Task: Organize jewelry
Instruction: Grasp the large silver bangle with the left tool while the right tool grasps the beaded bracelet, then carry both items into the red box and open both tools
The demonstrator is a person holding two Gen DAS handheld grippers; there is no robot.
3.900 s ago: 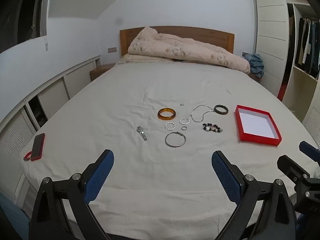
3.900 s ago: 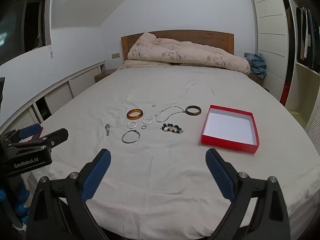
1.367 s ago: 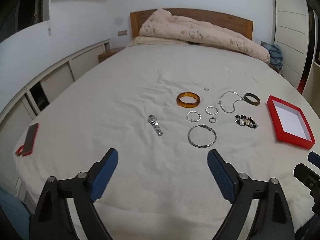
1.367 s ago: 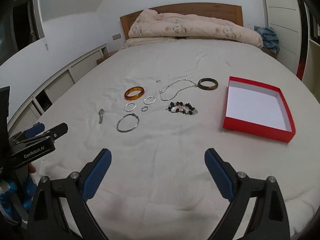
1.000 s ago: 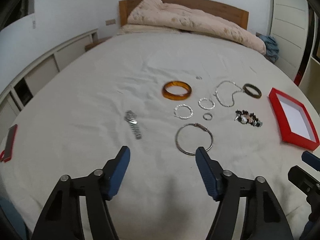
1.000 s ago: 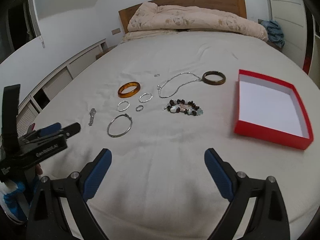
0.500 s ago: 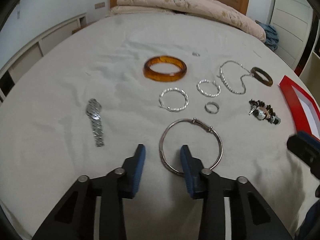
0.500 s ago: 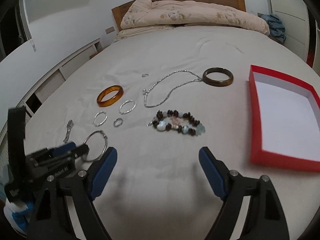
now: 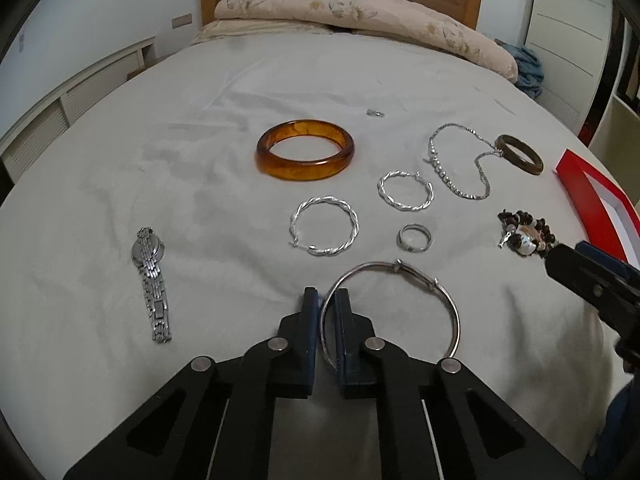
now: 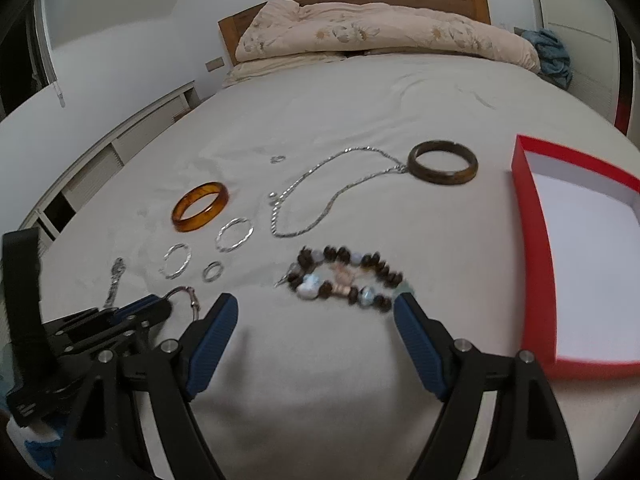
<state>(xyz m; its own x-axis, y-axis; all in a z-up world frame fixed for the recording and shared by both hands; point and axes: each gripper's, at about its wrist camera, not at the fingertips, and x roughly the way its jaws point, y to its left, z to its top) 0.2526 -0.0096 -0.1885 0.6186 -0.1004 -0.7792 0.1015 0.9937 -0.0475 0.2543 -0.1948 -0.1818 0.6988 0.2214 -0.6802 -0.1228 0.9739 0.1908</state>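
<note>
Already at work on the bed [image 9: 120,160], we have the left gripper [image 9: 327,312] clenched on the near-left rim of the thin silver bangle [image 9: 440,288], its jaws having just closed with the wire between them. Our right gripper [image 10: 316,312] hangs with jaws spread wide and holding nothing, just short of the beaded bracelet [image 10: 344,276], which lies loose on the sheet. Around them wait the amber bangle [image 9: 305,155], two twisted silver hoops [image 9: 325,225], a small ring [image 9: 415,237], a chain necklace [image 9: 456,168], a dark bangle [image 9: 519,154] and a watch [image 9: 152,280]; the red box [image 10: 532,240] stands empty at the right.

We judge the hold risky: the bangle is thin, smooth wire caught at one edge only, so it may swing or slip free on the lift. The soft sheet may be pinched along with it. The beads, a limp strand, could sag and snag if taken by one end.
</note>
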